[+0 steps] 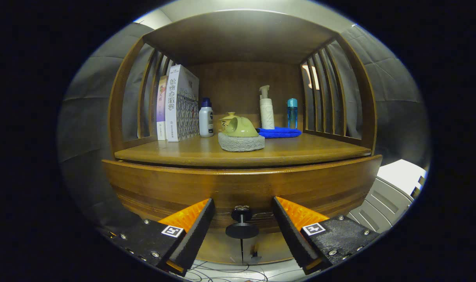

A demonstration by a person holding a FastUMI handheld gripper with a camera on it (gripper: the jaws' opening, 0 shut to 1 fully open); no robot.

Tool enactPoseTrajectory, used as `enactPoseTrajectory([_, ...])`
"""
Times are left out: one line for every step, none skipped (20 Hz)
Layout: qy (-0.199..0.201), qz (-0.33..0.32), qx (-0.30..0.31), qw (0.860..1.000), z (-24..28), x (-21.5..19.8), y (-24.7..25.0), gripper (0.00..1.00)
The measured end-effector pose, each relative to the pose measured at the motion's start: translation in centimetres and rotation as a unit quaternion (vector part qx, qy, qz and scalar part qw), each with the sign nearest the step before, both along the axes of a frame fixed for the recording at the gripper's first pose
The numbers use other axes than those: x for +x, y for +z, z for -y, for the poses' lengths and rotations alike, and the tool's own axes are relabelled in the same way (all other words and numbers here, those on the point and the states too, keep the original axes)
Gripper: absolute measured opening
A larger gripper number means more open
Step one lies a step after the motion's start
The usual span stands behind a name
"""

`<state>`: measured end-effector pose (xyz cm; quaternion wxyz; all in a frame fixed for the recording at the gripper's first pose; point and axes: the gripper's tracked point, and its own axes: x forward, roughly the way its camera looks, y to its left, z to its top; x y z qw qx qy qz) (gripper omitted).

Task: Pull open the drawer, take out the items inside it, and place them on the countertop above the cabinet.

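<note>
Lining up on the drawer knob, I have the tool spread wide with one finger on either side of it and neither touching it, so it holds nothing. The knob sits between the fingertips, a dark round pull on a short stem, standing out from the wooden drawer front. I judge the wide opening is there to let the knob pass in between the fingers before they close on the stem, since a pull needs both fingers behind or around that disc.

The drawer looks closed, its front flush under the surface above it, so the items I am meant to take out are hidden from me; I cannot say what they are or how many.

On the surface, inside the slatted wooden hutch, stand two books upright against the left slats, a small white bottle with a dark cap just beside them, a yellow-green teapot resting on a grey stone-like block, a folded blue cloth touching the block's right side, a white pump bottle behind the cloth, and a blue bottle near the right slats. The bare wood in front of the block is where I judge the drawer items could go.

Below the knob the cabinet is cut off; I make out only a dark seam and some cables on the floor. A white slatted thing at the right I cannot identify.
</note>
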<state>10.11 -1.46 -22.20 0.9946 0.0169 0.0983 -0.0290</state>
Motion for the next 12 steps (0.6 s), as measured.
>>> enactPoseTrajectory([0.0, 0.0, -0.001, 1.0, 0.1, 0.6, 0.0, 0.94])
enactPoseTrajectory([-0.002, 0.0, -0.002, 1.0, 0.3, 0.9, -0.2, 0.95])
enactPoseTrajectory([-0.007, -0.001, -0.002, 1.0, 0.3, 0.7, 0.0, 0.95])
enactPoseTrajectory([-0.008, 0.005, -0.002, 1.0, 0.2, 0.9, 0.0, 0.95])
enactPoseTrajectory([-0.007, 0.009, -0.001, 1.0, 0.2, 1.0, 0.1, 0.94])
enactPoseTrajectory([0.0, 0.002, 0.0, 1.0, 0.0, 0.9, -0.1, 0.94])
enactPoseTrajectory([0.01, -0.002, 0.001, 1.0, -0.1, 0.6, 0.2, 0.93])
enactPoseTrajectory([0.011, 0.001, 0.002, 1.0, 0.6, 0.0, 1.0, 0.93])
enactPoseTrajectory([0.009, 0.013, 0.003, 1.0, 1.4, -0.6, 2.3, 0.94])
enactPoseTrajectory([0.005, 0.031, 0.005, 0.999, 2.2, -1.4, 3.9, 0.94])
enactPoseTrajectory([0.002, 0.051, 0.007, 0.999, 3.1, -2.2, 5.7, 0.94])
enactPoseTrajectory([-0.001, 0.065, 0.014, 0.998, 3.9, -2.9, 7.5, 0.94])
